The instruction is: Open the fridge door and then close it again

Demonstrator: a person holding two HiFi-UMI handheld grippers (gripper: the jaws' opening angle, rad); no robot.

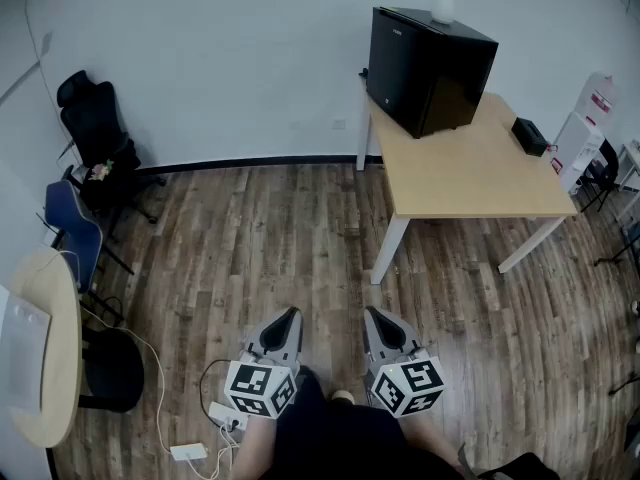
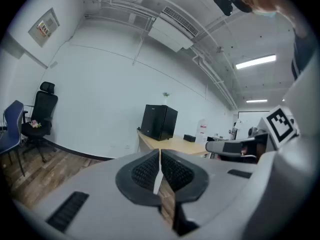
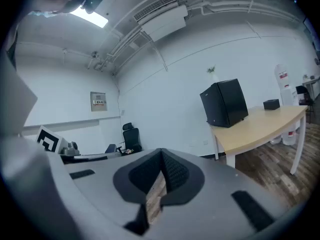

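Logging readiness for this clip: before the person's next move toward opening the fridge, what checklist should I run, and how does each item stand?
1. Black box-shaped fridge shut, standing on the light wooden table: ok, no gap shows.
2. Left gripper free: ok, jaws together, nothing between them.
3. Right gripper free: ok, jaws together, nothing between them.
4. Grippers within reach of the fridge: not ok, a stretch of wood floor lies between.
5. White power strip with cable off the way to the table: ok, it lies at the person's left.
6. White vase on the fridge upright: ok.
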